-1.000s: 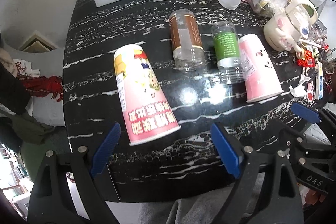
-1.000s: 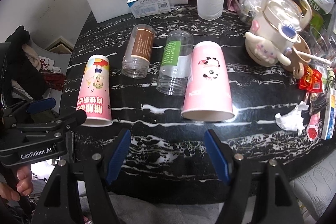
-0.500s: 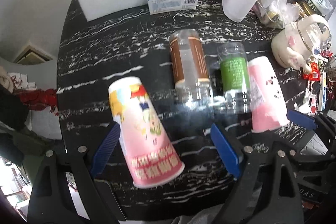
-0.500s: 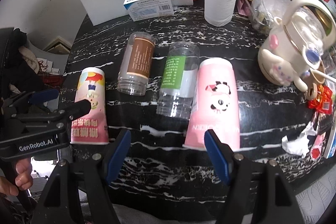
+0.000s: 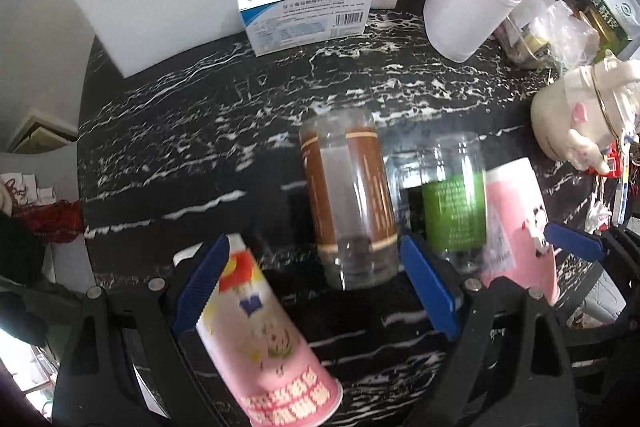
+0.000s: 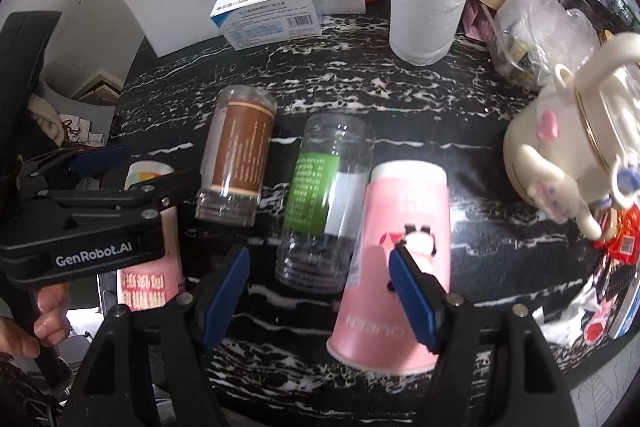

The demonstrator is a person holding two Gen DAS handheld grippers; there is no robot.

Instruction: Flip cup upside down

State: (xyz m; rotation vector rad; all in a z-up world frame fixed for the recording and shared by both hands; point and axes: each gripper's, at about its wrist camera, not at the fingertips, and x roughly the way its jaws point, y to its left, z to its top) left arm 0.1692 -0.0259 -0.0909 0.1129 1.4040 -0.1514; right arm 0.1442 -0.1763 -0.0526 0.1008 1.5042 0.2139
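1. Four vessels lie on their sides in a row on the black marble table: a cartoon paper cup, a brown-label clear jar, a green-label clear jar and a pink panda paper cup; none stands on its rim yet.
2. Left gripper is spread wide, its left blue pad touching or just beside the cartoon paper cup's closed end; the cup sits off-centre between the fingers, so I would shift left until the tapered wall is centred before closing.
3. Paper walls crush easily; a light squeeze at mid-body seems wise, then a lift clear of the table and a turn until the rim faces down.
4. Right gripper is also spread, holding nothing; its right pad overlaps the pink panda paper cup, its left pad sits beside the green-label clear jar, which touches that cup.
5. Both tools point forward and down over the near table edge; a bare hand grips the left handle.
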